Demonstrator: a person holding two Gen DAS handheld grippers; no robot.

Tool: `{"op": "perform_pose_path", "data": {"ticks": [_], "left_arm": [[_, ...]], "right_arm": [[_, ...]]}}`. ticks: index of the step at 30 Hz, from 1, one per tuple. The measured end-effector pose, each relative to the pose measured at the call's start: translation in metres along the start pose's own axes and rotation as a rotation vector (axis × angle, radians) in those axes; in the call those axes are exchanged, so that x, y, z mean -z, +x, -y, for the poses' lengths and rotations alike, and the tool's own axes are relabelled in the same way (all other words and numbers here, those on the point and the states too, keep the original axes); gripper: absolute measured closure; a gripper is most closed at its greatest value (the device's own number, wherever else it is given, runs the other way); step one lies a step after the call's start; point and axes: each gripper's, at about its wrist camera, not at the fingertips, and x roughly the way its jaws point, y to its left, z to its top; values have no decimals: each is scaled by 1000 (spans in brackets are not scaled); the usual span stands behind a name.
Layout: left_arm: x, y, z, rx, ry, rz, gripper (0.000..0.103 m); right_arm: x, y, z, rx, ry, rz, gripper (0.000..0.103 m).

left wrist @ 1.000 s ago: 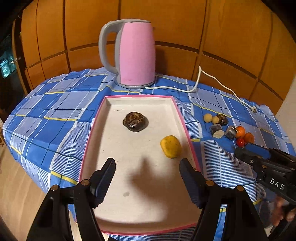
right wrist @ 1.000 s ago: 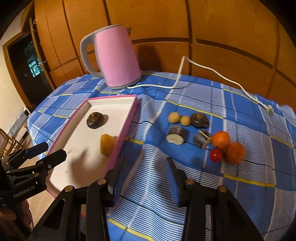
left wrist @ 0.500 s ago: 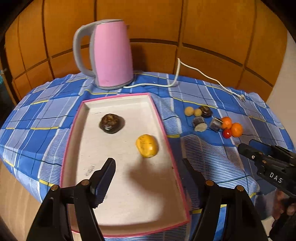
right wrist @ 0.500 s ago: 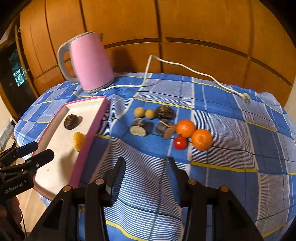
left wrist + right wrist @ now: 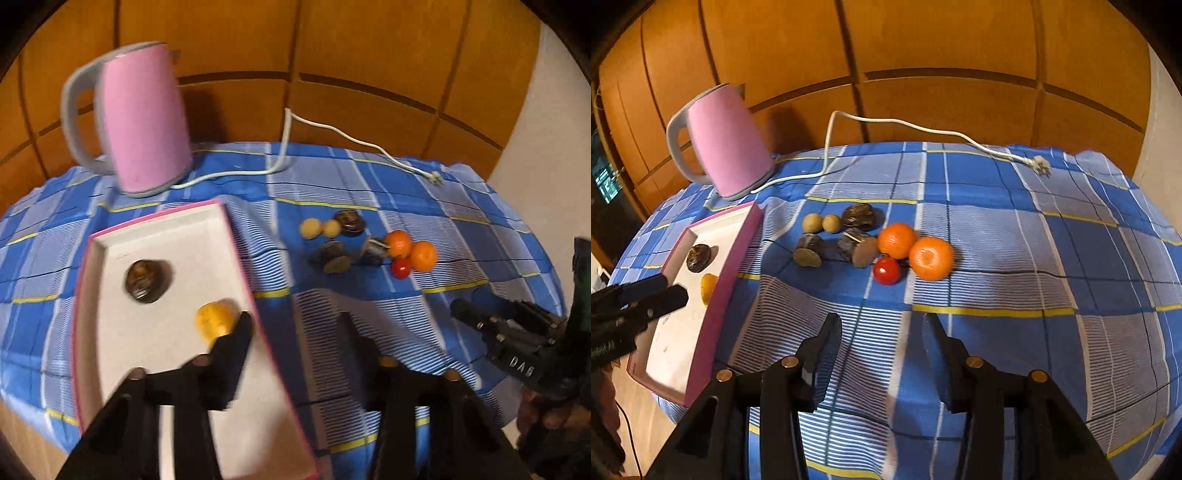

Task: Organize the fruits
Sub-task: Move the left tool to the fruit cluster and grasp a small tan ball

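Checked tablecloth (image 5: 997, 229); right gripper (image 5: 476, 314) reads "DAS"; both grippers' fingers apart, empty.

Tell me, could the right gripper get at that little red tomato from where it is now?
Probably yes. The right gripper is empty with jaws apart, and only bare tablecloth lies between it and the tomato. The two oranges crowd the tomato from behind, so a finger might nudge them.

tray (image 5: 713, 295) left on surface (image 5: 1034, 258) | two fruits (image 5: 216, 320) in tray | kettle (image 5: 727, 147) behind tray | loose fruit cluster (image 5: 886, 243) right of tray | cord (image 5: 923, 127) runs behind cluster, from kettle rightward
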Motion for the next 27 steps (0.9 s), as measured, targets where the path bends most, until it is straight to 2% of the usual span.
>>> {"op": "perform_pose_path", "data": {"ticks": [1, 4, 9, 13, 16, 21, 23, 27], "left_arm": [[-4, 3, 2, 11, 8, -8, 68], [-19, 18, 12, 26, 38, -32, 68], [-49, 46, 14, 64, 8, -66, 70], [-75, 80, 16, 56, 76, -102, 76], [-87, 107, 15, 40, 149, -140, 76], [-96, 144, 9, 52, 173, -221, 76], [-97, 152, 10, 39, 184, -231, 76], [-101, 161, 9, 77, 180, -236, 67]], "right_arm": [[0, 0, 2, 0, 6, 0, 57], [1, 1, 8, -2, 18, 1, 57], [2, 4, 17, -1, 41, -7, 57], [4, 5, 23, 0, 52, -12, 57], [6, 4, 27, 2, 53, -10, 57], [6, 7, 37, 9, 73, -18, 57], [5, 10, 40, 6, 83, -28, 57], [4, 14, 43, 7, 87, -38, 57]]}}
